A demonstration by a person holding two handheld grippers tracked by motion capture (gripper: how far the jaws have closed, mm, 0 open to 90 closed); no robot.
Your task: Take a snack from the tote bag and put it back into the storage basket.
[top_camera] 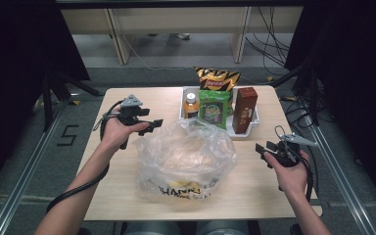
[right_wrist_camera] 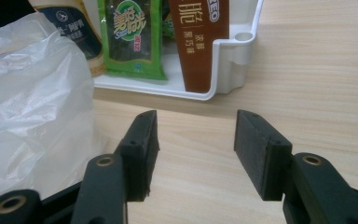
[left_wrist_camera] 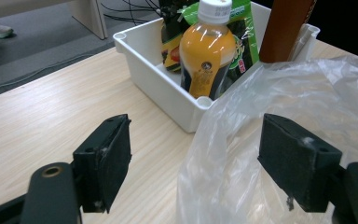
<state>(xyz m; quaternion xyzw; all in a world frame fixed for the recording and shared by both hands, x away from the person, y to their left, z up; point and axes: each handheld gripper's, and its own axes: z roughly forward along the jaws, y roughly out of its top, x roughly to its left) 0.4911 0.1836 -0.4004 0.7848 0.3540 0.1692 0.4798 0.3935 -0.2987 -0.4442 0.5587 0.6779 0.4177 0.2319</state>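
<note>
I'm working at a pale wooden counter (top_camera: 127, 103) over grey floor. The clear plastic bag (top_camera: 186, 159) is sitting mid-counter, a white bin (top_camera: 182, 110) of snacks just behind it. My left tool (top_camera: 149, 126) is hovering agape at the bag's edge; my right tool (top_camera: 263, 149) is waiting open, empty.

One plastic bag (top_camera: 186, 161), one white tray (top_camera: 241, 132) holding one bottle (top_camera: 191, 105), one green packet (top_camera: 213, 108), one brown box (top_camera: 245, 110); one snack bag (top_camera: 217, 78) behind.
</note>
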